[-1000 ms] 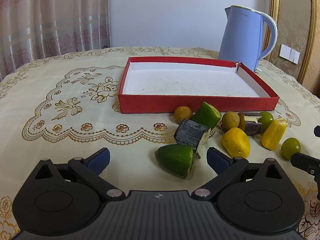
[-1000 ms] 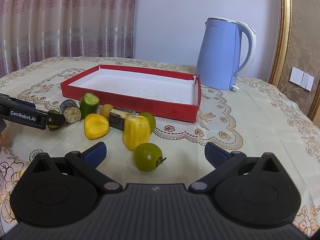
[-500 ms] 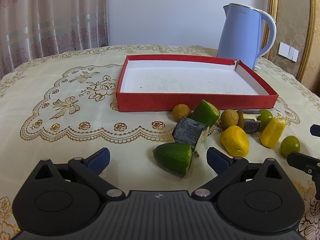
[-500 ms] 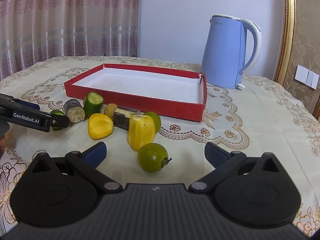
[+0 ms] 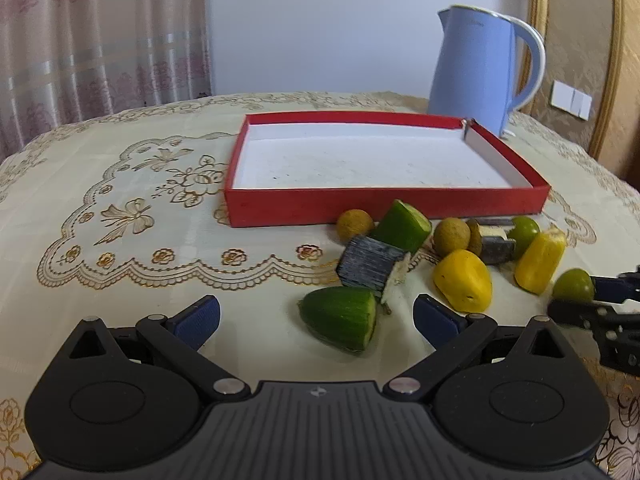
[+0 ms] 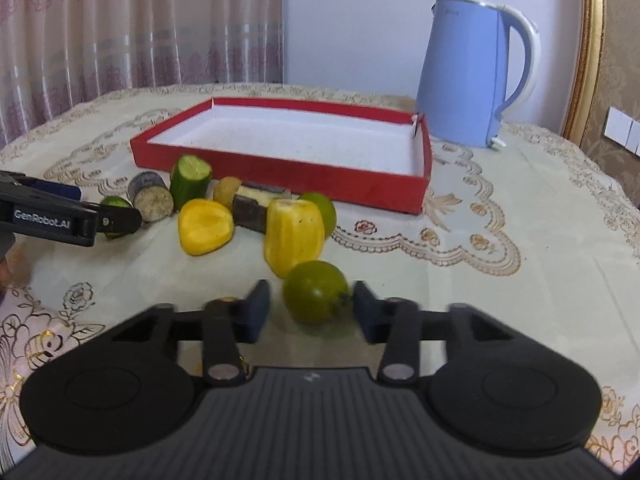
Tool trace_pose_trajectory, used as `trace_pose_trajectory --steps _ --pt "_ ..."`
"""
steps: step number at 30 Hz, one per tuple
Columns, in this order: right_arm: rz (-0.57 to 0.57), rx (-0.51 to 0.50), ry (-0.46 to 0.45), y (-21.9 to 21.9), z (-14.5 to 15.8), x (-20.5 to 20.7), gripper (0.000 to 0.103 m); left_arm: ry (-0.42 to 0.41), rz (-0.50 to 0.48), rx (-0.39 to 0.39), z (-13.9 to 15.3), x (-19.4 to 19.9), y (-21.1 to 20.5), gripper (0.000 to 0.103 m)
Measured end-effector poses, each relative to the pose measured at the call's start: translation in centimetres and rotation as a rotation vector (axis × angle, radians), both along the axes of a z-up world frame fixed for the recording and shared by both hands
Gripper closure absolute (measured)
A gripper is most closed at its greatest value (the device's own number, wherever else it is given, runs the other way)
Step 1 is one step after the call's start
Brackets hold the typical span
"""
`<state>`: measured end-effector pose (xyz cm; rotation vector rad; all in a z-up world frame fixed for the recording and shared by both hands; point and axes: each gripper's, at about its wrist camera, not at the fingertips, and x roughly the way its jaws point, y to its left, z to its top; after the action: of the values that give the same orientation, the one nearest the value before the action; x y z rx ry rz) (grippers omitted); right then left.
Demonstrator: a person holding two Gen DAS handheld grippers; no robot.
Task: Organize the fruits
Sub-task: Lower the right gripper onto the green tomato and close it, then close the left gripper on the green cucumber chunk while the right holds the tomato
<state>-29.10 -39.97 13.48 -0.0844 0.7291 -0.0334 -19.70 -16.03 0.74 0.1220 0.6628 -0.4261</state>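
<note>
A red tray [image 5: 304, 205] [image 6: 280, 164] with a white floor stands on the table with nothing in it. Fruit pieces lie in front of it: green cucumber chunks [image 5: 344, 320], a dark sugarcane piece [image 5: 370, 266], yellow pieces [image 5: 464, 282] [image 6: 294, 234], brown longans [image 5: 354, 224]. My left gripper [image 5: 316, 314] is open, with the nearest cucumber chunk between its fingers. My right gripper [image 6: 306, 310] is partly closed around a round green fruit [image 6: 316, 296] [image 5: 572, 286]; small gaps show on both sides of the fruit.
A blue electric kettle [image 5: 480, 72] [image 6: 468, 72] stands behind the tray's right corner. A cream embroidered tablecloth [image 5: 120, 208] covers the table. Curtains hang at the back left. The left gripper's arm [image 6: 60, 216] reaches in from the left in the right wrist view.
My right gripper's fingers have closed in from wide open around the round green fruit and moved forward to it. The left gripper has barely moved.
</note>
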Motion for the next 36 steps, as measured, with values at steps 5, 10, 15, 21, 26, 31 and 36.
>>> trace_pose_trajectory --steps 5,10,15,21,26,31,36 --pt "0.004 0.016 -0.013 -0.2 -0.2 0.0 0.071 0.008 -0.027 0.003 0.0 0.1 -0.3 0.000" --pt "0.006 0.017 -0.025 -0.2 -0.3 -0.2 0.071 0.030 -0.005 0.010 -0.2 0.4 -0.1 0.000" --pt "0.006 0.018 -0.025 -0.2 -0.2 -0.2 0.071 0.052 0.015 0.006 -0.4 0.7 0.4 0.000" --pt "0.007 0.017 -0.025 -0.2 -0.2 -0.2 0.071 0.053 -0.008 0.029 -0.5 0.8 -0.1 0.000" --pt "0.007 0.018 -0.026 -0.2 -0.2 -0.1 0.071 0.059 -0.007 -0.007 -0.4 1.0 0.3 0.000" --pt "0.007 0.022 -0.026 -0.2 -0.2 -0.2 0.070 0.043 -0.008 0.019 -0.3 0.8 0.1 0.014" --pt "0.006 0.023 -0.026 -0.3 -0.3 -0.2 0.070 0.020 -0.029 0.038 -0.1 0.6 0.2 0.038"
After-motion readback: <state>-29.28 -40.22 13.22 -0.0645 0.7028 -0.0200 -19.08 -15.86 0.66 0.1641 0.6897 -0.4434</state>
